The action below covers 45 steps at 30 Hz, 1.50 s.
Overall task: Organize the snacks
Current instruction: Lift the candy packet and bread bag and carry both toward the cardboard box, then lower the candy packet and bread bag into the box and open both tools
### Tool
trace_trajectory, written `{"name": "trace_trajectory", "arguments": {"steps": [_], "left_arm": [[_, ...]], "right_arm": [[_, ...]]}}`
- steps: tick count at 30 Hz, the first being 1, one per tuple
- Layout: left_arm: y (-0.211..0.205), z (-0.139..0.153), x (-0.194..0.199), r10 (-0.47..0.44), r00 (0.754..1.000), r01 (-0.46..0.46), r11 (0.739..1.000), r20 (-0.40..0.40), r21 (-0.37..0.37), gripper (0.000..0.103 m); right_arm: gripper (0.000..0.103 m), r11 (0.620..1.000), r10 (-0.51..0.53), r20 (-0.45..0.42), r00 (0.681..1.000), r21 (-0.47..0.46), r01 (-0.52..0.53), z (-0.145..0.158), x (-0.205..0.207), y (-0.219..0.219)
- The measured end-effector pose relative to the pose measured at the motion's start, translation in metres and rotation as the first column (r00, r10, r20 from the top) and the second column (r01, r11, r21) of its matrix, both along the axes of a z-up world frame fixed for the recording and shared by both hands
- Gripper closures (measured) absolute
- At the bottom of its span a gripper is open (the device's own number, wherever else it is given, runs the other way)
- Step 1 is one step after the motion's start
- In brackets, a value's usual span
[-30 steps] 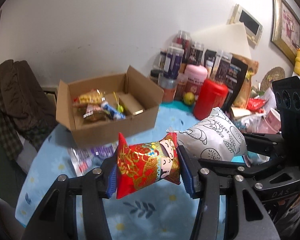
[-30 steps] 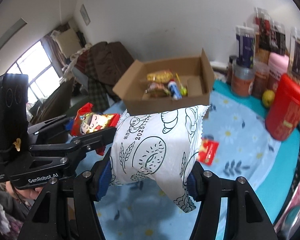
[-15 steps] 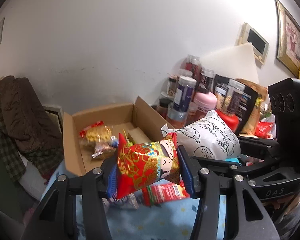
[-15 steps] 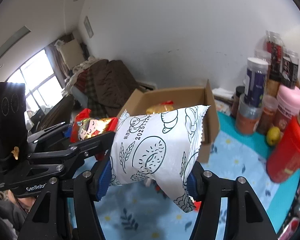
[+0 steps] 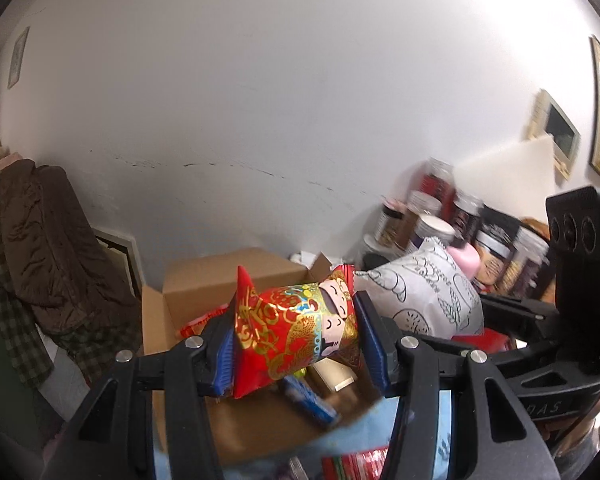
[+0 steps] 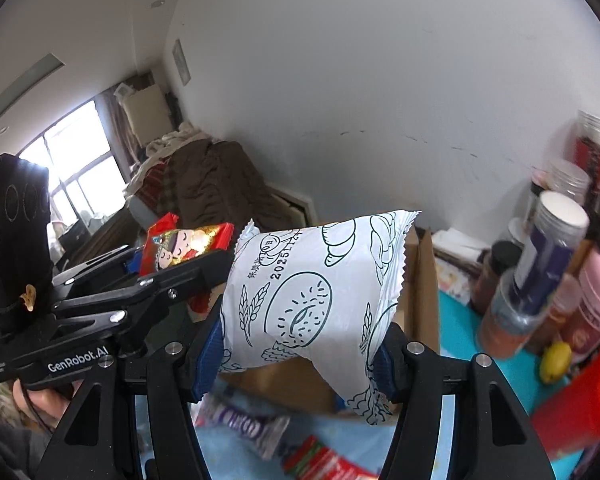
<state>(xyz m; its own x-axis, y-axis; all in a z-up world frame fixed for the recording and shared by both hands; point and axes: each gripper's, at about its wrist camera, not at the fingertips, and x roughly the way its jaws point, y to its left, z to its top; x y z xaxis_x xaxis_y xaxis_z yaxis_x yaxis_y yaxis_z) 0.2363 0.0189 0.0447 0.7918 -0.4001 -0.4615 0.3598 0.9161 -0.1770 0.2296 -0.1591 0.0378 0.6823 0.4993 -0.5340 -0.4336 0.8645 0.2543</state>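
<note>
- Between the left gripper [image 5: 298, 346] fingers [image 5: 370, 344]: the red snack packet [image 5: 296, 330] pinched crosswise by the blue pads, puffed and crinkled, hanging over the open cardboard box [image 5: 204, 280].
- Between the right gripper [image 6: 298, 354] fingers [image 6: 208, 354]: the white pastry bag [image 6: 316, 292] squeezed at its lower sides, most of it bulging above the pads, box wall just behind.
- Likely to slip: slick film, air-filled pouches, grip low on the white bag; could tip forward or squirt out before reaching the box.
- Could collide: both grippers close side by side over one box; might knock each other on release.
- Might land on the rim or outside, beside the loose packets [image 6: 320, 460] on the bench [image 6: 456, 328] just ahead of the right fingers.
- Only in the left view: box interior below the fingers, with a blue wrapper [image 5: 308, 400] and other snacks already in.
- Only in the right view: a hand [image 6: 40, 398] under the left gripper, a window, jars [image 6: 540, 264] to the right.
</note>
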Motion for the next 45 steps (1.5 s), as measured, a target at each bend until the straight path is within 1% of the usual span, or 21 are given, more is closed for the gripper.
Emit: {"name": "trace_trajectory", "arguments": {"steps": [3, 5, 8, 9, 15, 19, 22, 23, 24, 25, 27, 30, 35, 37, 39, 42, 45], "left_arm": [[0.005, 0.002, 0.019, 0.023, 1.000, -0.023, 0.999, 0.009, -0.033, 0.052], [0.004, 0.001, 0.029, 0.024, 1.000, -0.023, 0.999, 0.013, -0.035, 0.052], [0.000, -0.004, 0.044, 0.037, 0.999, -0.037, 0.999, 0.022, -0.004, 0.052], [0.000, -0.008, 0.050, 0.046, 0.999, -0.046, 0.999, 0.019, 0.007, 0.052], [0.005, -0.031, 0.083, 0.098, 0.995, -0.097, 0.994, -0.019, 0.042, 0.052], [0.007, -0.049, 0.103, 0.120, 0.990, -0.116, 0.991, -0.068, 0.068, 0.052], [0.004, -0.062, 0.116, 0.148, 0.986, -0.138, 0.984, -0.083, 0.116, 0.052], [0.004, -0.069, 0.122, 0.158, 0.982, -0.144, 0.981, -0.102, 0.131, 0.052], [0.004, -0.075, 0.126, 0.161, 0.980, -0.144, 0.980, -0.120, 0.135, 0.052], [0.003, -0.079, 0.130, 0.162, 0.978, -0.143, 0.980, -0.133, 0.139, 0.051], [0.001, -0.092, 0.138, 0.160, 0.971, -0.134, 0.979, -0.176, 0.151, 0.052], [0.000, -0.103, 0.145, 0.149, 0.961, -0.118, 0.983, -0.233, 0.144, 0.052], [-0.004, -0.113, 0.149, 0.179, 0.950, -0.125, 0.968, -0.256, 0.215, 0.052], [-0.003, -0.117, 0.150, 0.178, 0.947, -0.122, 0.970, -0.268, 0.212, 0.052], [-0.003, -0.120, 0.154, 0.185, 0.941, -0.123, 0.967, -0.283, 0.223, 0.051], [-0.003, -0.130, 0.163, 0.209, 0.922, -0.129, 0.960, -0.325, 0.250, 0.051], [0.001, -0.135, 0.167, 0.203, 0.911, -0.124, 0.965, -0.360, 0.231, 0.051]], "right_arm": [[0.041, 1.000, 0.018, -0.007, 1.000, 0.010, -0.018, -0.004, 0.019, 0.002], [0.041, 0.999, 0.042, -0.013, 0.999, 0.019, -0.041, -0.010, 0.033, 0.004], [0.041, 0.999, 0.036, -0.028, 0.999, 0.024, -0.036, -0.020, 0.052, 0.008], [0.041, 0.999, 0.032, -0.036, 0.999, 0.031, -0.031, -0.025, 0.062, 0.009], [0.041, 0.999, -0.028, -0.079, 0.996, 0.036, 0.031, -0.052, 0.092, 0.008], [0.041, 0.999, -0.043, -0.096, 0.994, 0.025, 0.046, -0.068, 0.105, 0.005], [0.041, 0.999, -0.036, -0.108, 0.994, 0.030, 0.039, -0.082, 0.112, 0.004], [0.041, 0.999, -0.031, -0.120, 0.992, 0.028, 0.034, -0.087, 0.114, 0.005], [0.041, 0.999, -0.037, -0.154, 0.987, -0.001, 0.038, -0.093, 0.120, 0.006], [0.041, 0.999, -0.045, -0.160, 0.986, -0.019, 0.043, -0.095, 0.123, 0.006], [0.041, 0.998, -0.051, -0.151, 0.987, -0.028, 0.048, -0.094, 0.122, 0.007], [0.041, 0.998, -0.051, -0.139, 0.989, -0.048, 0.045, -0.093, 0.121, 0.009], [0.041, 0.995, -0.060, -0.154, 0.986, -0.086, 0.047, -0.100, 0.126, 0.014], [0.041, 0.994, -0.053, -0.158, 0.986, -0.100, 0.037, -0.105, 0.127, 0.016], [0.040, 0.993, -0.046, -0.159, 0.986, -0.115, 0.028, -0.108, 0.127, 0.019], [0.040, 0.991, -0.043, -0.169, 0.985, -0.129, 0.021, -0.110, 0.128, 0.023], [0.038, 0.990, -0.044, -0.173, 0.984, -0.137, 0.020, -0.108, 0.128, 0.025]]}}
